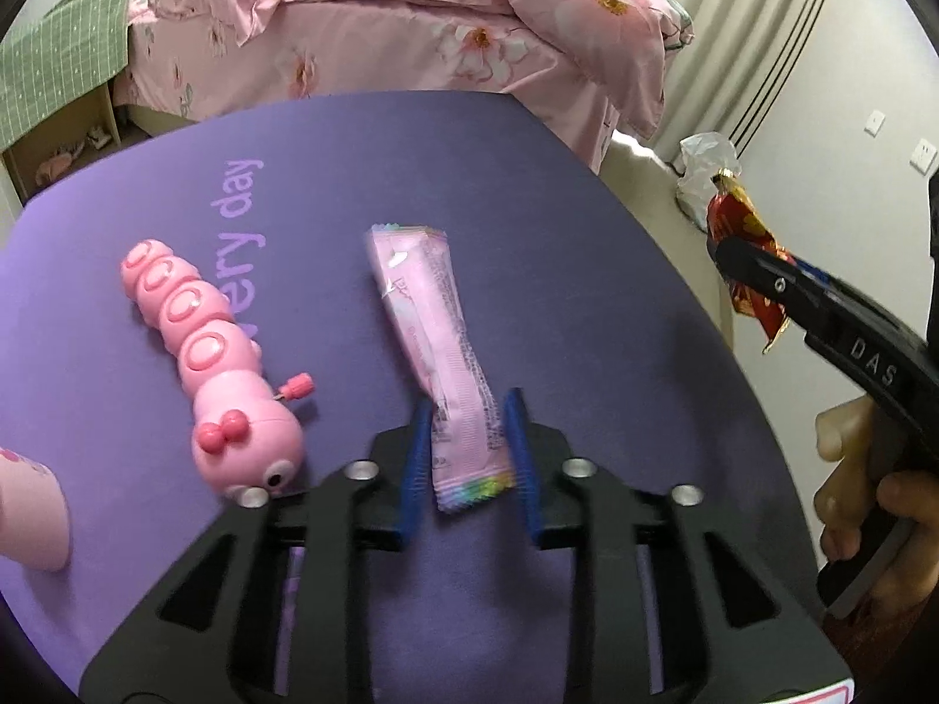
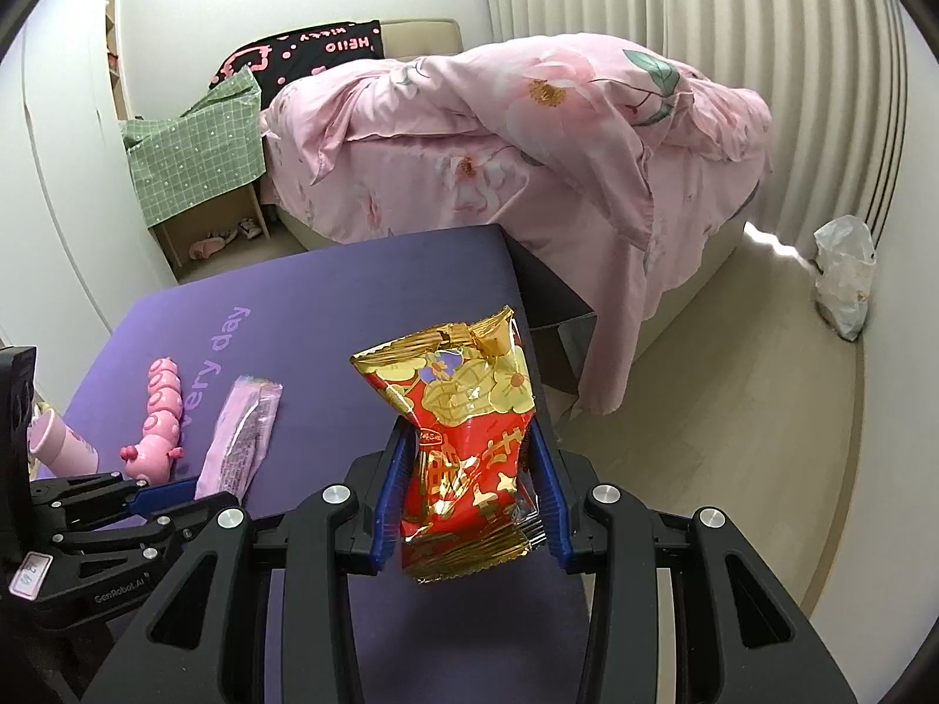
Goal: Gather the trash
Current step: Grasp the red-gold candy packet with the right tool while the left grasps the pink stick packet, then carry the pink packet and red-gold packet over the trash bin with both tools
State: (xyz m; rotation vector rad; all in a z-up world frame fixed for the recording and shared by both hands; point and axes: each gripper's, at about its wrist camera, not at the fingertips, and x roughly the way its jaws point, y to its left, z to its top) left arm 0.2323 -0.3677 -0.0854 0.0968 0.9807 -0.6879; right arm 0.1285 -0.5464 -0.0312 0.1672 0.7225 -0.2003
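Note:
A long pink snack wrapper (image 1: 437,328) lies on the purple mat (image 1: 328,176). My left gripper (image 1: 466,410) is shut on its near end, blue pads on both sides. The wrapper also shows in the right wrist view (image 2: 240,437). My right gripper (image 2: 469,440) is shut on a red and gold snack wrapper (image 2: 463,410) and holds it above the mat's right edge. In the left wrist view that wrapper (image 1: 742,240) hangs at the right, off the mat.
A pink caterpillar toy (image 1: 217,364) lies left of the pink wrapper. A pink cup (image 2: 58,440) stands at the mat's left. A bed with a pink quilt (image 2: 528,135) is behind. A white plastic bag (image 2: 845,276) sits on the floor by the curtain.

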